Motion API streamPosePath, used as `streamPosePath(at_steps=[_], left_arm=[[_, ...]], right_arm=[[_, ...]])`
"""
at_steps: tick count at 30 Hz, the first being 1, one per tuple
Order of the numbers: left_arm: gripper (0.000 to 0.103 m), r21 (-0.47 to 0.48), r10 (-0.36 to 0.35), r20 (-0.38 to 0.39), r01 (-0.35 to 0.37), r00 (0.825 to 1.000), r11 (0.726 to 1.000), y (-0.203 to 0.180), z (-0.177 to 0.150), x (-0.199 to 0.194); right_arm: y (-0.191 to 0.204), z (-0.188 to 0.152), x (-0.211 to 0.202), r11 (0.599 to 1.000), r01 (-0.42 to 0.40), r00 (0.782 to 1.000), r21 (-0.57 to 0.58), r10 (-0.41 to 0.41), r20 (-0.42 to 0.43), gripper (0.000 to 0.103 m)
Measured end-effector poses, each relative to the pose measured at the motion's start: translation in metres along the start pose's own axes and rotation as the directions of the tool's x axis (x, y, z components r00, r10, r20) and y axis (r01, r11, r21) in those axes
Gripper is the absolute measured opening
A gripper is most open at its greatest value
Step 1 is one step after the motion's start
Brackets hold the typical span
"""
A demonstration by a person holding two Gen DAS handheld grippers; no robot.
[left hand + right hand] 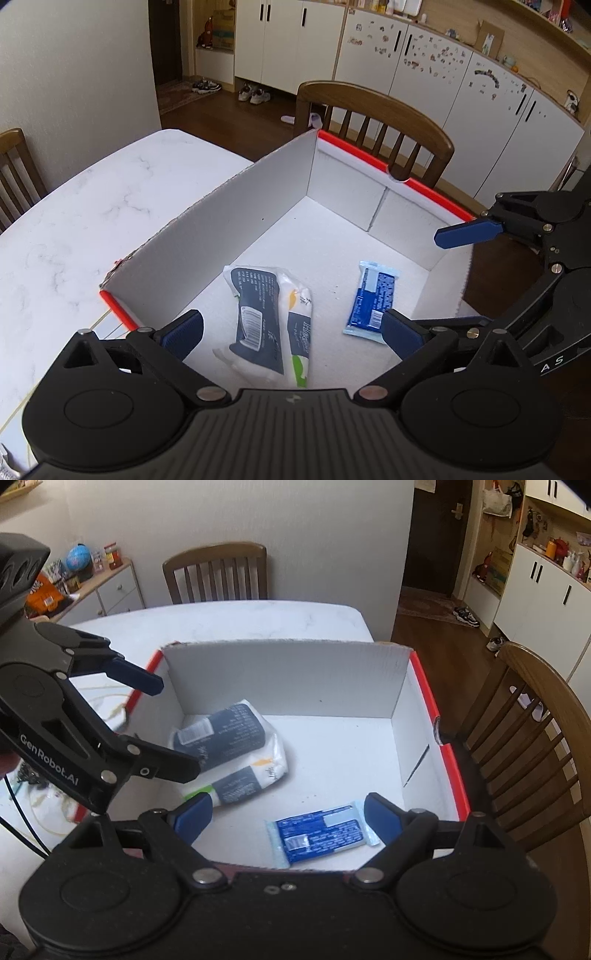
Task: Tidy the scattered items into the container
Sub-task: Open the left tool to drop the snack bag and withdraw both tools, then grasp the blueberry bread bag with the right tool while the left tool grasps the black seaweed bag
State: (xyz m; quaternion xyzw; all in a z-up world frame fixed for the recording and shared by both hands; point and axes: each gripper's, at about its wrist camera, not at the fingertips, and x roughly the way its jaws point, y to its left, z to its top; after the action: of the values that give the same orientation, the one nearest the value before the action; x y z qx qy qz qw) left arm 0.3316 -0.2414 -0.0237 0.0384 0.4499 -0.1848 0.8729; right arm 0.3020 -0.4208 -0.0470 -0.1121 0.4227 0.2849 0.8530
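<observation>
A white cardboard box (221,229) with a red rim stands on the table. On its floor lie a dark-blue-and-white tissue pack (266,314) and a flat blue packet (373,295). My left gripper (291,328) hangs open above the tissue pack, touching nothing. One blue finger (469,232) of the right gripper shows at the right. In the right wrist view the box (288,679) holds the tissue pack (229,746) on the left and the blue packet (321,834) near the front. My right gripper (288,812) is open above the packet. The left gripper (162,720) is open above the box's left side.
The box sits on a white marble table (92,206). A wooden chair (376,110) stands right behind the box, seen also as the chair (535,738) at its right. Another chair (218,572) is at the far table end. Thin cords (99,705) lie on the table left of the box.
</observation>
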Motion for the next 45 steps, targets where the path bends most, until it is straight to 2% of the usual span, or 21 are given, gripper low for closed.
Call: streamPosePath(at_steps=[8,14,27,37,45], left_arm=[[0.103,-0.037,0.003,0.086,0.000,0.996,0.999,0.005,-0.012,-0.037],[0.103,-0.074,0.002,0.114,0.006,0.993,0.997,0.017,-0.030,-0.060],[0.103,-0.129,0.015,0.173,0.008,0.985,0.992,0.048,-0.078,-0.115],[0.103,-0.183,0.084,0.214,-0.045,0.973,0.982,0.092,-0.120,-0.157],[0.103,-0.191,0.115,0.222,-0.073,0.968,0.979,0.110,-0.150,-0.175]], right_arm=[[0.023,-0.004,-0.023,0.999,-0.013,0.998,0.034,0.011,0.060,0.090],[0.049,-0.007,-0.037,0.999,-0.025,0.994,0.048,0.020,0.103,0.090],[0.126,-0.017,-0.043,0.999,-0.035,0.989,0.021,0.032,0.141,0.090],[0.175,-0.018,-0.040,0.999,-0.032,0.987,-0.005,0.032,0.158,0.090],[0.207,-0.016,-0.029,0.999,-0.037,0.988,-0.020,0.040,0.150,0.090]])
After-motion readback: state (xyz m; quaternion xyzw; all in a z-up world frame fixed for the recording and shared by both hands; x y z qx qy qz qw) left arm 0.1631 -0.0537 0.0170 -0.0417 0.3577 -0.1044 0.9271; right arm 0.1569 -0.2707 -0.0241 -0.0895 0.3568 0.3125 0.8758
